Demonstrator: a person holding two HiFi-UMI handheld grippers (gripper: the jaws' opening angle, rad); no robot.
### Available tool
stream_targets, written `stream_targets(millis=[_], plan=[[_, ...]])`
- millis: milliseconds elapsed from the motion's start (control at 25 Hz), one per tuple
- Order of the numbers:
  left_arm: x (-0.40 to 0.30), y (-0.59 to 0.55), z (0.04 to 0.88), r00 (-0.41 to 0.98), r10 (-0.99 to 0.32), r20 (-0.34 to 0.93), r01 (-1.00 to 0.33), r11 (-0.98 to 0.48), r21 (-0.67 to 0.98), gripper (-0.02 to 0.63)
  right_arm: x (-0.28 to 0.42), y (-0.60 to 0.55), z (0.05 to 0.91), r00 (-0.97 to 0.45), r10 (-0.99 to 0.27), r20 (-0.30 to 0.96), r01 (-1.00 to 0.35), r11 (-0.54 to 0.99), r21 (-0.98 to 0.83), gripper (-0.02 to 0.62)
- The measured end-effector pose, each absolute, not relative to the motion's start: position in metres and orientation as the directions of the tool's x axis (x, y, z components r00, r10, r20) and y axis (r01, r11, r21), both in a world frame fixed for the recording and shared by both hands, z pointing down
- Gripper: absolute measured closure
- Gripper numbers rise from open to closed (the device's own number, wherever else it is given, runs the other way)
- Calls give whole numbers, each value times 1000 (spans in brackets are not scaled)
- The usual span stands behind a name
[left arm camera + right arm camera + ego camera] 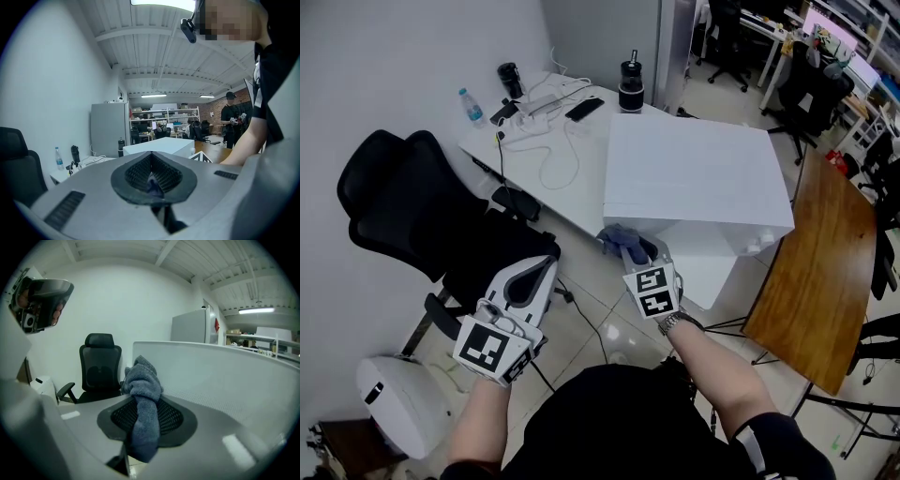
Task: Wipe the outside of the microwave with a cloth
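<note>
**A:** Which way does the microwave (694, 173) lie from the right gripper (635, 253)?

**B:** Ahead of it and off to its right. In the right gripper view the white side wall starts just beyond the tips and runs away to the right. So the panel's long run goes across the gripper's front, not along the line it points.

**A:** And the cloth (619, 239)?

**B:** It is clamped between the right gripper's jaws. A grey-blue bunch stands out past the tips, toward the near lower corner of that wall, and a tail hangs back under the jaws. The bunch is right at the wall, but I cannot tell whether it touches.

**A:** What about the left gripper (542, 274)?

**B:** Its jaws are together, with nothing I can name between them. It sits well to the left of the right one, above the black chair (412, 202). The microwave on its desk (534, 173) shows ahead of it, well apart.

**A:** So the right one does the wiping.

**B:** I'd judge so, since it is much the nearer and the cloth leads. The stroke would probably run rightward along the wall, with the bunch pressed forward into it.
</note>
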State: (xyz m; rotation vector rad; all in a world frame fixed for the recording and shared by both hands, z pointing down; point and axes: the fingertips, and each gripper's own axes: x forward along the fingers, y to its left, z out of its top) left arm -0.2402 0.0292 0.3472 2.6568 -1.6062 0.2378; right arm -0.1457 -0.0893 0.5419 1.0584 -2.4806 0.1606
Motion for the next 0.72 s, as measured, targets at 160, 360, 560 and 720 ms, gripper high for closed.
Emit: stream_targets(millis=[160, 360, 560, 720], plan=[[-227, 25, 345, 479, -867, 139, -871, -489, -53, 601, -124, -93, 540, -586, -679, 442, -736, 674, 61, 489], [-209, 22, 349, 494, -854, 165, -862, -506, -38, 601, -94, -97, 540, -552, -702, 449, -767, 639, 57, 489], [-182, 14, 343, 520, -843, 139, -846, -530, -49, 601, -55, -103, 539, -514, -725, 459, -800, 598, 49, 489], [-156, 11, 341, 536, -831, 150, -836, -548, -45, 601, -20, -106, 539, -484, -741, 466, -824, 565, 42, 489]])
